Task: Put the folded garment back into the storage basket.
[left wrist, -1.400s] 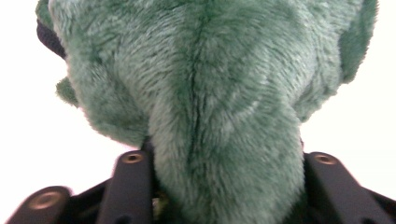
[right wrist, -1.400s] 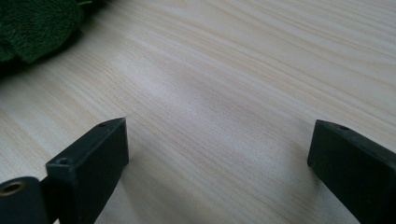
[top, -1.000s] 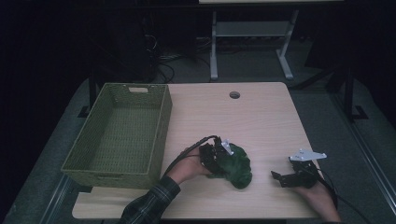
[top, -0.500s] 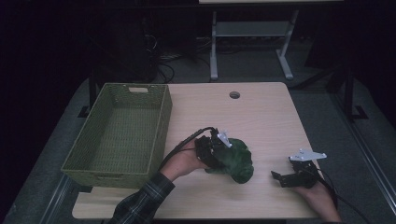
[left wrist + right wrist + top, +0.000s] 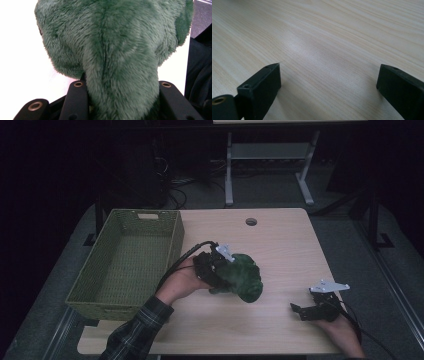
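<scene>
A person at a light wood counter (image 5: 280, 245) grips a green plush toy (image 5: 242, 277) w/ the left tongs (image 5: 220, 270), clamped on a narrow part of the toy; in the left gripper view the two black jaws press into the fur from either side, w/ the bulk of the plush toy (image 5: 112, 45) swelling beyond them. In the high view the toy sits near the counter's middle, just right of the woven green basket (image 5: 95, 282), apart from its near wall; whether the toy's underside touches the counter or hangs just off it can't be told. The left hand (image 5: 182, 282), in a plaid sleeve (image 5: 135, 332), comes in from the bottom edge, cable trailing back along the wrist. At the counter's front right, well apart from the toy, the right tongs (image 5: 300, 311) rest low by the surface, jaws spread and holding nothing; the right gripper view shows bare wood grain betw. the two black jaws. A grey three-cornered plate (image 5: 328, 286) tops that gripper, w/ the right hand (image 5: 342, 332) behind it. A small round hole (image 5: 251, 222) marks the counter's far side. Basket interior is dim, nothing discernible inside.
</scene>
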{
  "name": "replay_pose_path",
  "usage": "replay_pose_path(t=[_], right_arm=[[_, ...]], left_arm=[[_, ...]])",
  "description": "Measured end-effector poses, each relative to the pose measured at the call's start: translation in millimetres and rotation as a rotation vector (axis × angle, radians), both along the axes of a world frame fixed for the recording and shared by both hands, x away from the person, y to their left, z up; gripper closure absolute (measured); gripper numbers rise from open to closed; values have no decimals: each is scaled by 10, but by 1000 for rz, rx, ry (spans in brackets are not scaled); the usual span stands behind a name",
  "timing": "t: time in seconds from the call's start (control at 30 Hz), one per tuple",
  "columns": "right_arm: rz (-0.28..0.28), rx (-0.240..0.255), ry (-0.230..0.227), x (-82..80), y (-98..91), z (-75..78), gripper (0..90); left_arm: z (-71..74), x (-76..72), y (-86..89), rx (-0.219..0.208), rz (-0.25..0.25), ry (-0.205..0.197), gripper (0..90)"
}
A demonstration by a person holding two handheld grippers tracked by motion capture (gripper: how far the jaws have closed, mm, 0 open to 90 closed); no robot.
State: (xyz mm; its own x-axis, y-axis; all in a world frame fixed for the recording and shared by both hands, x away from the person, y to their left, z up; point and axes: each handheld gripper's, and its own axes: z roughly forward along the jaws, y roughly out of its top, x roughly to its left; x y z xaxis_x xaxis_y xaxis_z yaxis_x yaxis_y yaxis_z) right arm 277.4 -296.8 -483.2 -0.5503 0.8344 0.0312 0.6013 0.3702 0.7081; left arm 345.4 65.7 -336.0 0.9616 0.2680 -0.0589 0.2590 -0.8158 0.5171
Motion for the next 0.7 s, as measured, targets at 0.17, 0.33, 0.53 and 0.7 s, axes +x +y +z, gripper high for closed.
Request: replay_pose_path(t=[0.17,0.33,0.53,0.7], right_arm=[[-1,0,0,0,0,0,53],[0,0,-1,0,0,0,53],[-1,0,-1,0,0,0,53],[-1,0,-1,0,0,0,53]], left_arm=[[105,19,112,-21,23,-7,612],[210,43,290,-34,59,-20,611],[306,79,506,-29,96,-35,611],[378,94,678,-32,138,-49,611]])
